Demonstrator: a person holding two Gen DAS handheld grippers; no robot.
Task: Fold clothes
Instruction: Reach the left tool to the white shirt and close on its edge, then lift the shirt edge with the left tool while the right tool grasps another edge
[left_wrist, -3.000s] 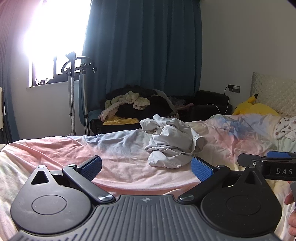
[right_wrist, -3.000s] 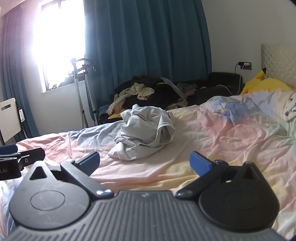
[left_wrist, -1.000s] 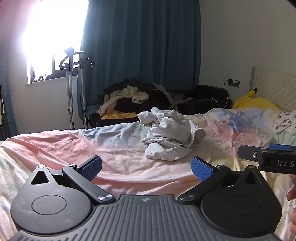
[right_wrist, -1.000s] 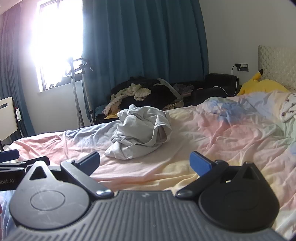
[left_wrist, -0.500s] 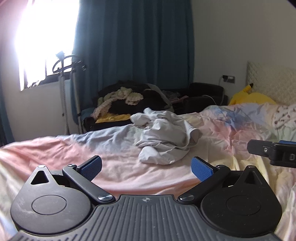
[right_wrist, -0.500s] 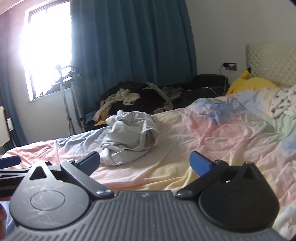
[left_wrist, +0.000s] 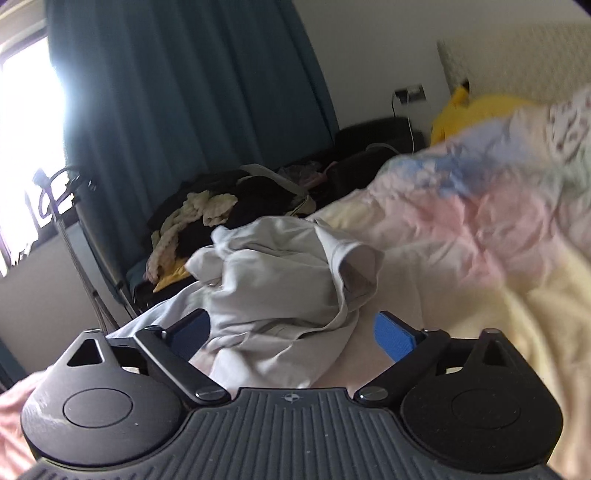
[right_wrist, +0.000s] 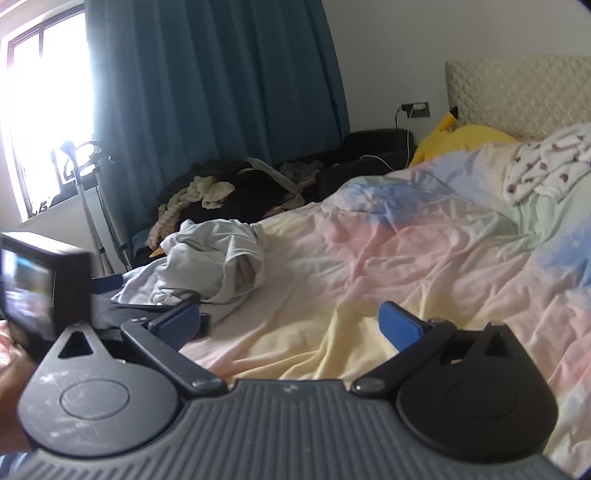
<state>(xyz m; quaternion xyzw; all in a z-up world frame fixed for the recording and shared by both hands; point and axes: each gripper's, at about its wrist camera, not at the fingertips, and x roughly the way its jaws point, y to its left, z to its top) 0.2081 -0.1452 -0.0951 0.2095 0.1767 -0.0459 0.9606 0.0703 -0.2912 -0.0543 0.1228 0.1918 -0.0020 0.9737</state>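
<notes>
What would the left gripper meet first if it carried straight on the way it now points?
Most likely the crumpled white garment, which already lies between the closing, untouching jaws of the left gripper. Behind it lies the pastel bedsheet; depth is uncertain.

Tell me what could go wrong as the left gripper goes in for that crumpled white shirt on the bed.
The left gripper is closing around the crumpled shirt, so it may pinch several layers rather than one edge. The bedsheet lies rumpled right beneath, so the fingers could snag it too. The right gripper is open over bare sheet, away from the shirt, so lifting one-handed might leave it bunched.
</notes>
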